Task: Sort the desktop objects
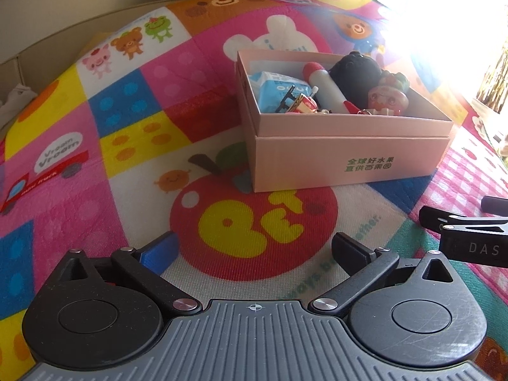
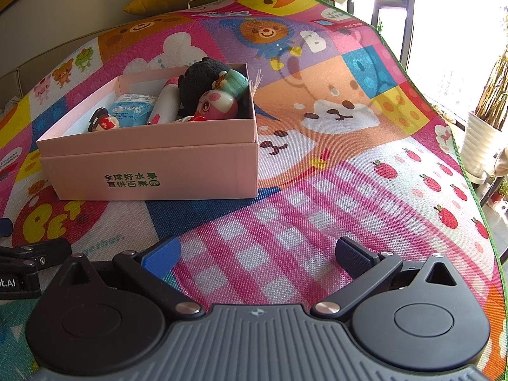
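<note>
A pink cardboard box (image 1: 349, 162) (image 2: 152, 171) with green lettering stands on the cartoon play mat (image 1: 127, 127) (image 2: 349, 158). Inside lie a black plush toy (image 1: 355, 73) (image 2: 203, 82), a white marker with a red cap (image 1: 327, 89), a blue packet (image 1: 276, 90) (image 2: 131, 109), a pink doll figure (image 1: 385, 96) (image 2: 217, 104) and small trinkets. My left gripper (image 1: 254, 250) is open over the red apple print, short of the box. My right gripper (image 2: 257, 254) is open over the pink checked patch, to the right of the box. Neither holds anything.
A yellow cushion (image 2: 171, 0) lies beyond the mat's far edge. A white ribbed plant pot (image 2: 482, 146) stands at the right by bright windows. The right gripper's side (image 1: 470, 231) shows at the left view's right edge; the left one's side (image 2: 28, 263) at the right view's left.
</note>
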